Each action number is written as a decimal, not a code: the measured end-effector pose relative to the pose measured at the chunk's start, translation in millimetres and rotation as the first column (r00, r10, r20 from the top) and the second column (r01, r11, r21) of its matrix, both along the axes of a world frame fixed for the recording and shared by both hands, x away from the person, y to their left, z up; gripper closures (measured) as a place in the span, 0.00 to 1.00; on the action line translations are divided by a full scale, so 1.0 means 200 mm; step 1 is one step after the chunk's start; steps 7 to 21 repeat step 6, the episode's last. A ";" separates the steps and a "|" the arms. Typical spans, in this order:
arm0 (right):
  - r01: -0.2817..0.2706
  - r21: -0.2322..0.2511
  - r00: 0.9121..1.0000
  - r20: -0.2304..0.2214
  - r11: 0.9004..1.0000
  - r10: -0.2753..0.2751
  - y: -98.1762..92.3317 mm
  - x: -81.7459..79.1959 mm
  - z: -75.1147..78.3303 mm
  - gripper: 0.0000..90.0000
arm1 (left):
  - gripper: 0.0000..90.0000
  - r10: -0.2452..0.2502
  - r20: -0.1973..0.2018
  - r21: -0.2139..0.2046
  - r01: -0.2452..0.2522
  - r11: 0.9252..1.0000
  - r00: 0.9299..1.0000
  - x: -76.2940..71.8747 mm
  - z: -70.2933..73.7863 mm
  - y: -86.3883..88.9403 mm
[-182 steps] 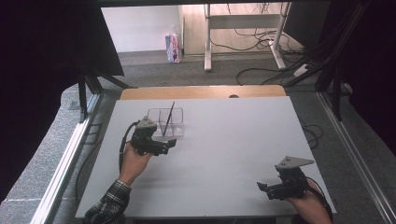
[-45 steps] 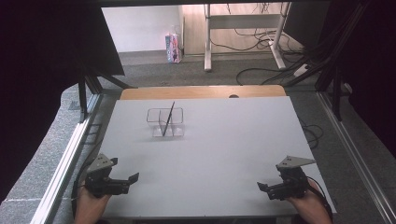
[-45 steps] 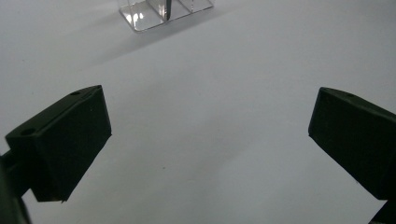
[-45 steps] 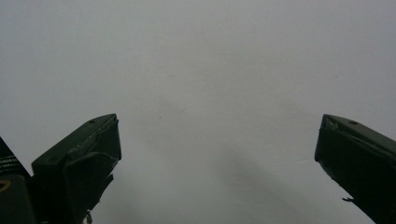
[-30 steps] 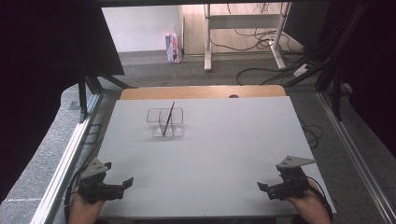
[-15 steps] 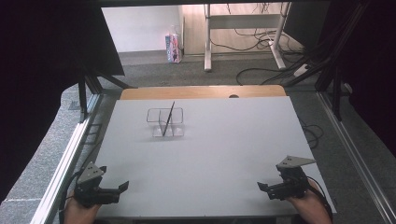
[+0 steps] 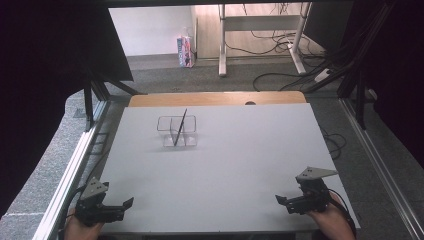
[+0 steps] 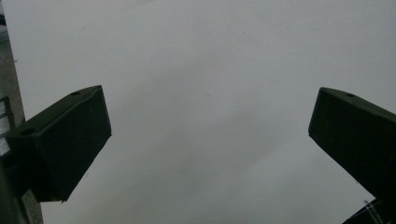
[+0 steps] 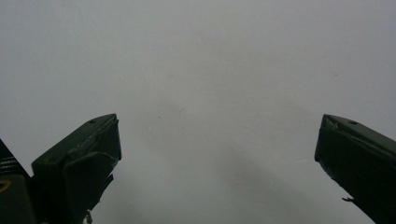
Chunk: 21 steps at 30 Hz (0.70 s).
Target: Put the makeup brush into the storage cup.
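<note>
both tools (image 7: 125, 202) (image 7: 281, 199) gape empty, well apart from what seems a clear tray (image 7: 177, 131).

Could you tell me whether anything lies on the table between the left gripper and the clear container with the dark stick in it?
Nothing visible does. The left gripper sits open at the table's near left corner, and only bare white surface runs from it to the clear container, where the dark stick leans.
</note>
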State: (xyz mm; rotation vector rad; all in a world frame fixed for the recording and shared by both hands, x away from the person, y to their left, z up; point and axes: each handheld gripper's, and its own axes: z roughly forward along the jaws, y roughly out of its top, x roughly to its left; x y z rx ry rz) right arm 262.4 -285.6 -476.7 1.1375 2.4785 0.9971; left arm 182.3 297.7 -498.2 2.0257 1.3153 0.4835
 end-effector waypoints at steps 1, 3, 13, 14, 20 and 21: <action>0.000 0.001 1.000 0.000 1.000 0.000 0.00 0.00 0.00 0.00 | 0.00 0.003 -0.002 -0.001 -0.003 1.000 1.000 0.00 0.00 0.00; 0.000 0.001 1.000 0.000 1.000 0.000 0.00 0.00 0.00 0.00 | 0.00 0.005 -0.005 -0.003 -0.005 1.000 1.000 0.00 0.00 0.00; -0.003 -0.006 1.000 0.001 1.000 0.003 0.00 0.00 0.00 0.00 | 0.00 0.003 -0.010 0.002 -0.003 1.000 1.000 0.01 0.00 0.00; -0.003 -0.006 1.000 0.001 1.000 0.003 0.00 0.00 0.00 0.00 | 0.00 0.003 -0.010 0.002 -0.003 1.000 1.000 0.01 0.00 0.00; -0.003 -0.006 1.000 0.001 1.000 0.003 0.00 0.00 0.00 0.00 | 0.00 0.003 -0.010 0.002 -0.003 1.000 1.000 0.01 0.00 0.00; -0.003 -0.006 1.000 0.001 1.000 0.003 0.00 0.00 0.00 0.00 | 0.00 0.003 -0.010 0.002 -0.003 1.000 1.000 0.01 0.00 0.00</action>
